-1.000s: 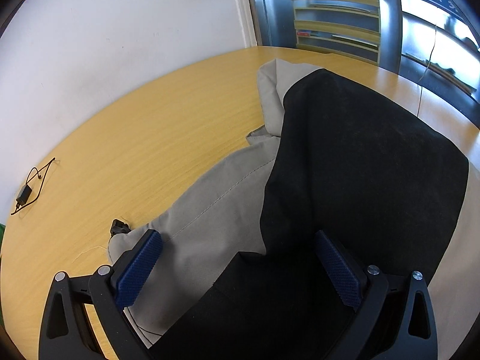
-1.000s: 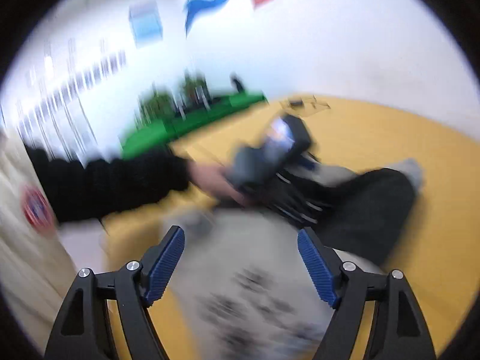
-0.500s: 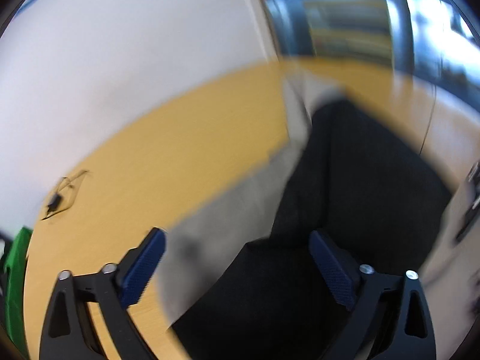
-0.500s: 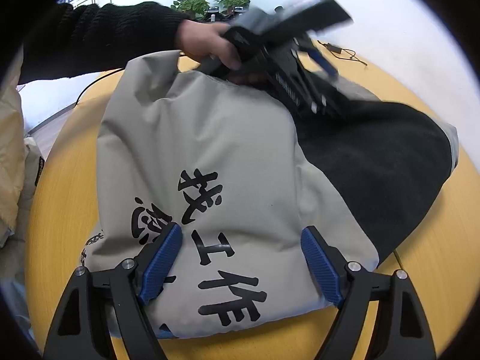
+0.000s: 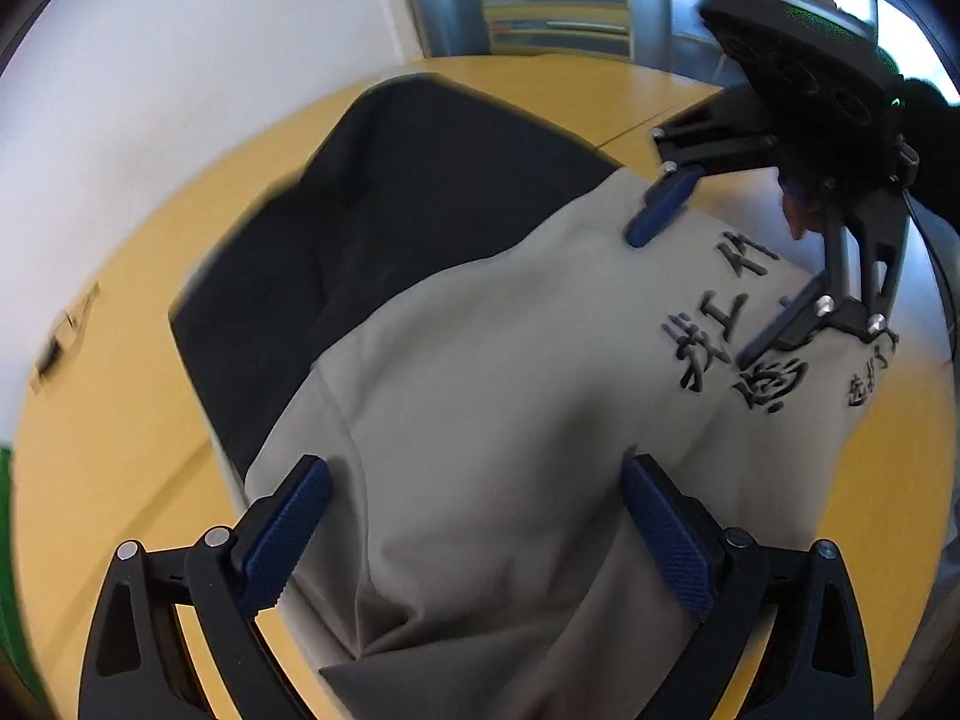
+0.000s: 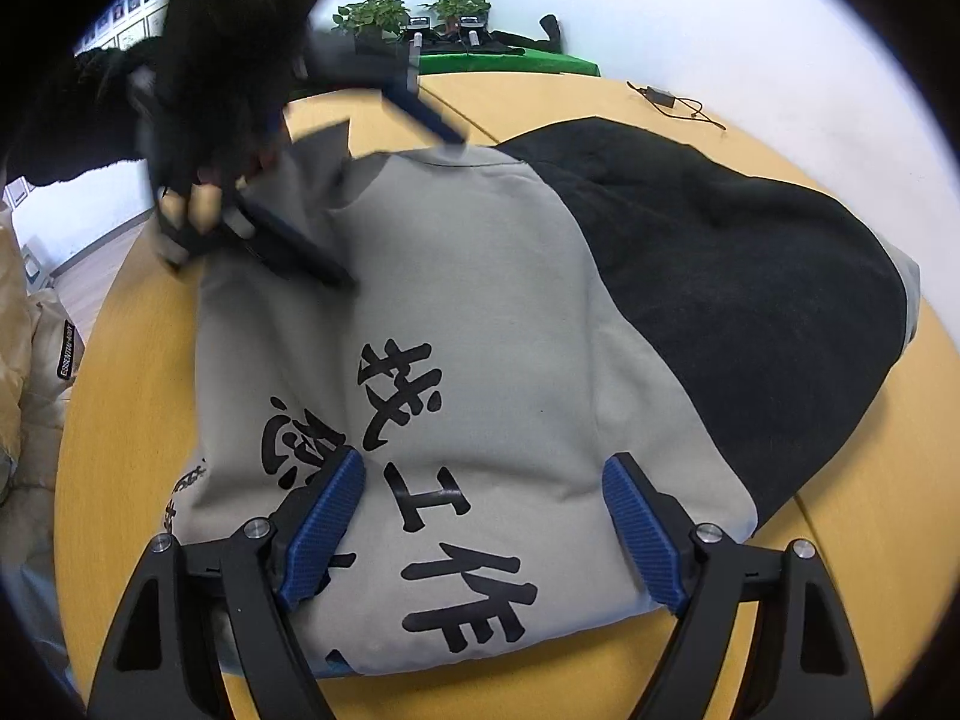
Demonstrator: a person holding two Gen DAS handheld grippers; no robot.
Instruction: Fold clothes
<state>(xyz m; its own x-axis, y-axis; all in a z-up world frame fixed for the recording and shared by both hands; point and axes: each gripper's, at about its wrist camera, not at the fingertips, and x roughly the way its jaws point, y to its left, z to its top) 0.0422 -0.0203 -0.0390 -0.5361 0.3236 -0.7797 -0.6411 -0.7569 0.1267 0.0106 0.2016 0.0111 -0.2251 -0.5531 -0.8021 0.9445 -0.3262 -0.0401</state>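
Note:
A grey garment [image 6: 480, 312] with black printed characters lies folded on the wooden table [image 6: 132, 396], with its black lining [image 6: 738, 276] showing to one side. It also shows in the left wrist view [image 5: 480, 408], with the lining [image 5: 390, 204] at the far left. My left gripper [image 5: 474, 540] is open and hovers over one end of the grey cloth. My right gripper [image 6: 483, 531] is open over the printed end. Each gripper shows in the other's view, the right one [image 5: 720, 294] and the left one [image 6: 384, 204], both open above the cloth.
A black cable with an adapter [image 6: 672, 99] lies on the table near the white wall. Potted plants [image 6: 414, 12] stand on a green surface beyond the table. Beige bags [image 6: 30, 360] sit at the table's left side. Shelves [image 5: 558, 18] stand behind the table.
The grey printed part has been laid over the black lining. Both grippers have swung round and now face each other over the folded garment.

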